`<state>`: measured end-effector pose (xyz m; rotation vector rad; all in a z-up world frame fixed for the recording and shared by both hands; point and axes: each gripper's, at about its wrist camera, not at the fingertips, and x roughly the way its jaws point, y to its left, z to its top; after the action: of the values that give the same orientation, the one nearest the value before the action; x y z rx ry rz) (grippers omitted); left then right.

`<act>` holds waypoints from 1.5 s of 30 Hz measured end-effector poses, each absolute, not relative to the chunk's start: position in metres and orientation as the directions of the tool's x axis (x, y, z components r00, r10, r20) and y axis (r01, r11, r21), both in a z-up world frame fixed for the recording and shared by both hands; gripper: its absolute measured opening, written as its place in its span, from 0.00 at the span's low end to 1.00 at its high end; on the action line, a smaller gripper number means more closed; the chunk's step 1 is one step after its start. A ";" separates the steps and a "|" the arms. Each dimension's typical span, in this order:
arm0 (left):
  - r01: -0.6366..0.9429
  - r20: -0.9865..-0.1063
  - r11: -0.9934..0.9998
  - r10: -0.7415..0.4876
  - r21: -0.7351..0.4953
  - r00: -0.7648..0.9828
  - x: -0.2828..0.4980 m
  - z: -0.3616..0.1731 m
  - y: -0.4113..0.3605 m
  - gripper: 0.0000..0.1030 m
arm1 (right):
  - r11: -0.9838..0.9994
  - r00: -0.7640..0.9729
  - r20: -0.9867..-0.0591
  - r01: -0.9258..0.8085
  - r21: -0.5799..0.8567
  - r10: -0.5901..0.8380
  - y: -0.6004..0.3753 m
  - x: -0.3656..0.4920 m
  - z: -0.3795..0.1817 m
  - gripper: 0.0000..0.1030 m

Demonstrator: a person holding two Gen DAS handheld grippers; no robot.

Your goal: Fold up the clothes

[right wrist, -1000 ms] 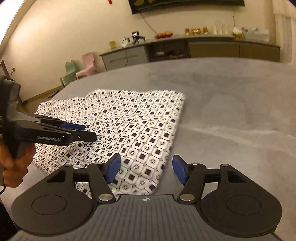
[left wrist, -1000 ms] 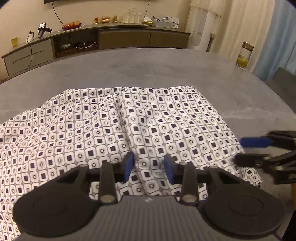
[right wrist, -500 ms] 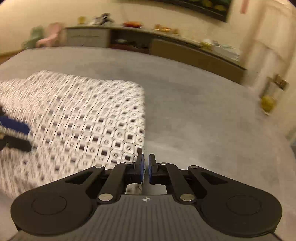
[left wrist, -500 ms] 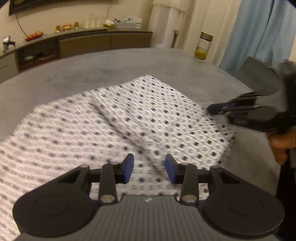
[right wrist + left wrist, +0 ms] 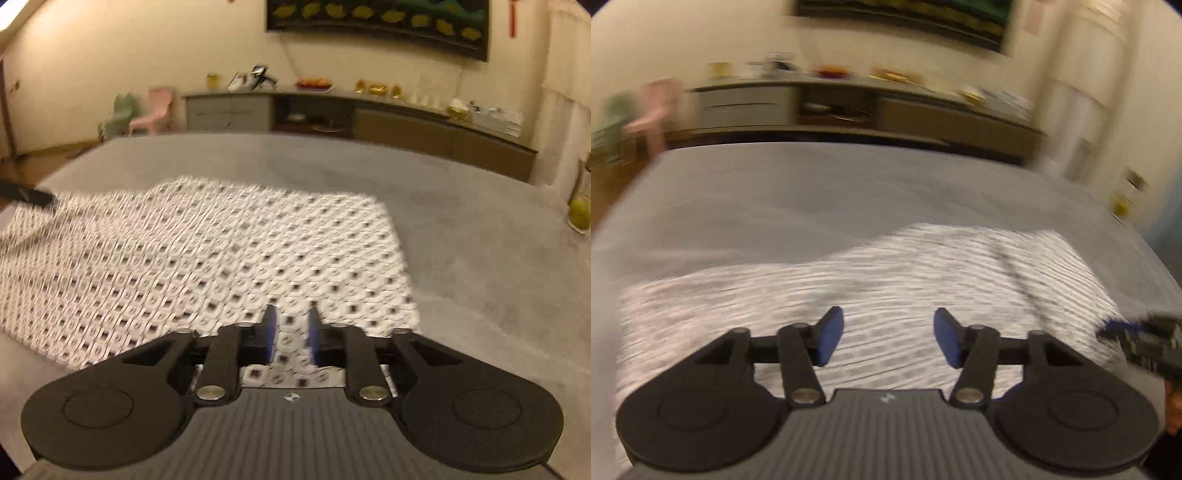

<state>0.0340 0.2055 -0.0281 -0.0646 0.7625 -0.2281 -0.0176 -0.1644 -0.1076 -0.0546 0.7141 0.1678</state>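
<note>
One grey table (image 5: 461, 229) filled most of both views, with a long sideboard (image 5: 406, 125) against the wall behind it. A patterned white cloth (image 5: 221, 258) with small dark squares lay spread flat on the table, reaching from its near edge toward the middle. It was blurred in the left wrist view, so its folds could not be made out there. The left gripper (image 5: 888, 338) hung above the cloth's near part with its jaws opening, wide apart, and nothing between them. The right gripper (image 5: 290, 332) sat low over the cloth's near right corner, its jaws opening with a narrow gap. Cloth showed through that gap, but the blue pads (image 5: 271, 332) did not press on it. A yellow jar (image 5: 580, 214) stood at the table's far right edge.
</note>
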 end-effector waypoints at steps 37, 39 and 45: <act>-0.226 -0.795 0.974 0.110 -0.035 0.596 0.005 -0.088 0.290 0.21 | 0.901 0.784 -0.522 -0.429 -0.062 0.337 -0.079 -0.030 -0.100 0.84; -0.226 -0.784 0.974 0.127 -0.018 0.607 0.003 -0.084 0.285 0.11 | 0.898 0.781 -0.520 -0.437 -0.060 0.345 -0.077 -0.033 -0.100 0.84; -0.044 -0.499 0.916 0.256 0.398 0.828 -0.017 -0.050 0.172 0.07 | 0.907 0.773 -0.502 -0.417 0.057 0.387 -0.092 -0.035 -0.089 0.84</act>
<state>-0.0166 0.1722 -0.0503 0.3840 0.5771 0.1638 -0.0345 -0.0916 -0.0893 -0.0586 0.5312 0.4359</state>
